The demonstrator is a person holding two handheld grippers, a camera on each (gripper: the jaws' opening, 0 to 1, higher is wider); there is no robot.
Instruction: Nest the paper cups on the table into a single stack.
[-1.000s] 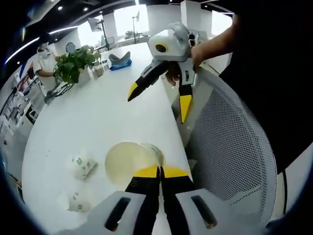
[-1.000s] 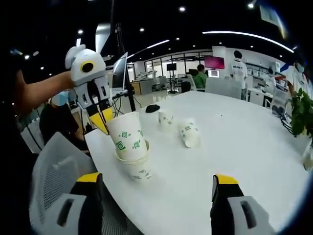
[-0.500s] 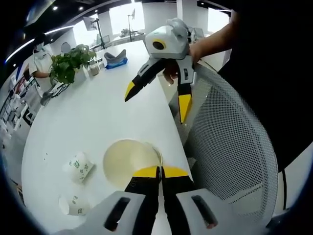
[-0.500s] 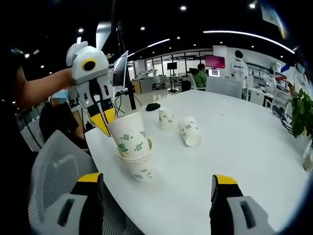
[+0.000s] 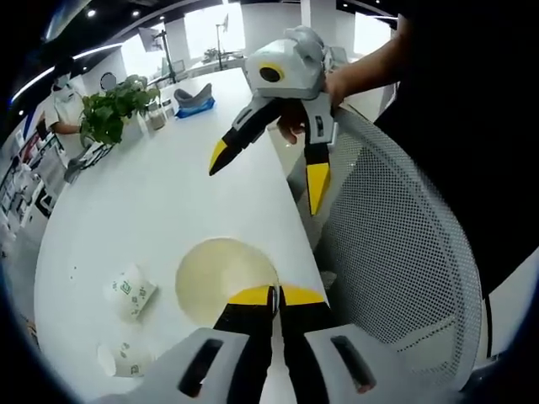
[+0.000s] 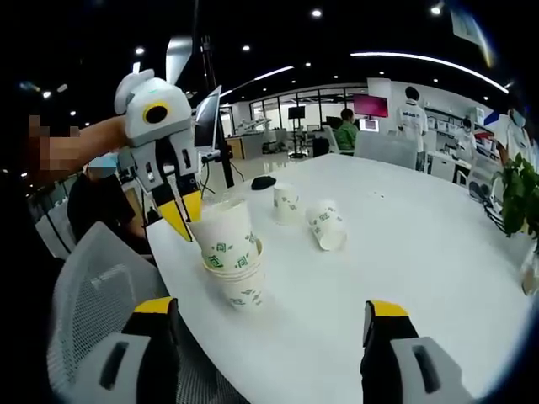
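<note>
My left gripper (image 5: 274, 295) is shut on the near rim of a white paper cup (image 5: 226, 273) with green marks, whose open mouth lies just ahead of the jaws. In the right gripper view the left gripper (image 6: 186, 215) holds this cup (image 6: 224, 238), slightly tilted, sunk into a short stack of cups (image 6: 241, 289) near the table edge. Farther off, one cup (image 6: 286, 204) stands upright and another (image 6: 327, 227) lies on its side; they appear as two loose cups (image 5: 126, 290) (image 5: 118, 360). My right gripper (image 6: 269, 310) is open, holds nothing, and hovers above the table (image 5: 266, 173).
The white table (image 6: 404, 252) stretches far ahead. A grey mesh chair (image 5: 396, 252) stands against its near edge, beside the stack. A potted plant (image 5: 114, 109) and a blue object (image 5: 195, 101) sit at the far end. People stand in the office behind.
The left gripper has lowered the held cup deeper into the stack. The right gripper has stayed open in about the same place.
</note>
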